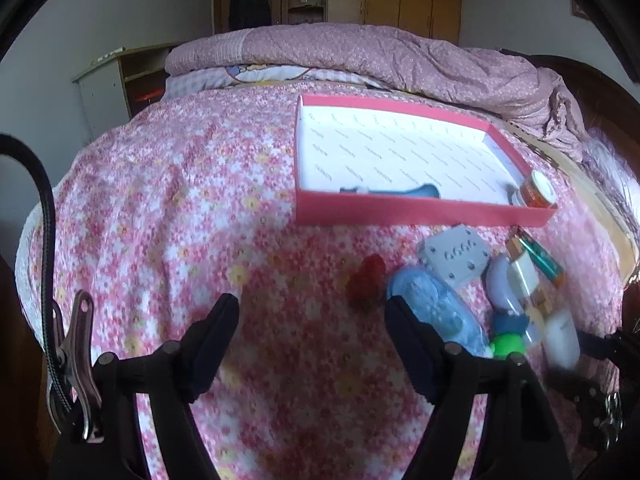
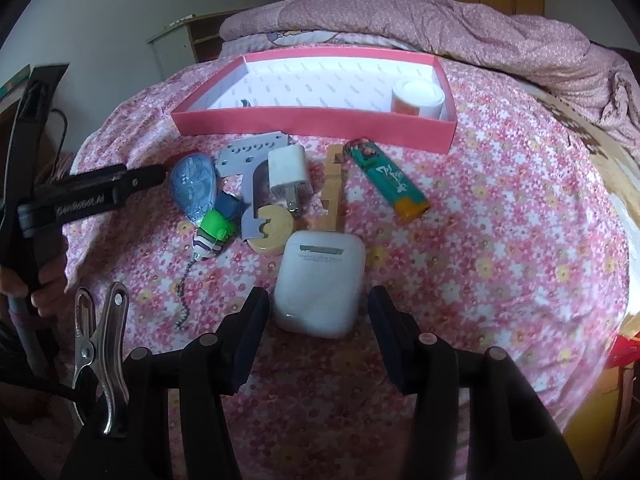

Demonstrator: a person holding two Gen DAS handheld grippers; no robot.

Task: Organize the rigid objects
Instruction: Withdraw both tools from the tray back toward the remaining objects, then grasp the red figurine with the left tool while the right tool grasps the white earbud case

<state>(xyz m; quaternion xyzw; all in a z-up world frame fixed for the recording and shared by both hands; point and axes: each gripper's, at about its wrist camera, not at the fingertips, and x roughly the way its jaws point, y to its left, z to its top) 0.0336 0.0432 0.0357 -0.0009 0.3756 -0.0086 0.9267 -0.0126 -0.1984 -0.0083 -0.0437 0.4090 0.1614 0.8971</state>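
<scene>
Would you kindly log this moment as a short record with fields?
surface: floral bedsheet
box: red, open, holds a small jar at its right end
loose items: earbud case, lighter, charger plug, blue case
left gripper: open, empty, beside the blue case
right gripper: open, straddling the earbud case, pads not touching

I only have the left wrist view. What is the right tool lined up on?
Observer: The right tool stands open around a white rounded plastic earbud case, pads not yet touching it.
Operator: What lies just past that case?
Observer: A round yellow wooden disc, right by its far left corner.
Operator: Anything loose nearby?
Observer: A metal bead chain trails from the green striped plastic toy toward the tool.
</scene>
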